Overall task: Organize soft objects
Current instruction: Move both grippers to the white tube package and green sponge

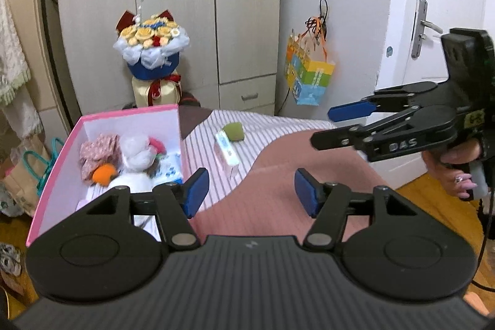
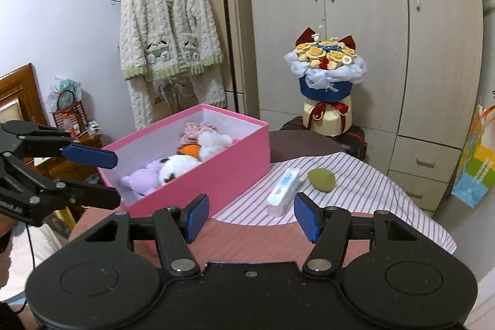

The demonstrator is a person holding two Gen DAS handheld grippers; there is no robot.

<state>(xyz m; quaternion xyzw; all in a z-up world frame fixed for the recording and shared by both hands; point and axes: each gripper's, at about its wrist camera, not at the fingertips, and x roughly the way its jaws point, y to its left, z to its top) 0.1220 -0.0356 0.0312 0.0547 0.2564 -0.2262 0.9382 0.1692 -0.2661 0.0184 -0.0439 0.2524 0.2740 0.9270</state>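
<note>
Pink card makes up the open box (image 2: pixel 216 172), which sits on the left part of the bench (image 2: pixel 256 240), its white inside showing. Soft toys fill it: a white plush (image 1: pixel 137 155) with a red tuft, an orange ball-like toy (image 1: pixel 103 173), a floral fabric piece (image 1: pixel 99 149) toward the far end, and, seen from the right wrist view, a lilac plush (image 2: pixel 140 175) beside a white-and-dark round plush (image 2: pixel 178 167) at the near end. A green rounded soft object (image 2: pixel 321 179) lies outside the box on the striped cloth (image 2: pixel 365 194) that covers the far part of the bench, just beside a white tube-shaped pack (image 2: pixel 283 190); the two look close but whether they touch cannot be told.

The left hand-held gripper (image 1: pixel 249 190) hovers over the bench's near edge with its blue pads wide apart and nothing between them. The right hand-held gripper (image 2: pixel 249 217) is likewise spread and empty, raised above the bench on the right.

Behind the bench stands a bouquet (image 2: pixel 324 64) of yellow flowers in blue wrap, in front of a pale wardrobe (image 2: pixel 365 20). A fluffy cream cardigan (image 2: pixel 167 30) hangs on a rail to the left, and a colourful paper bag (image 1: pixel 307 76) hangs from the wall on the right.
</note>
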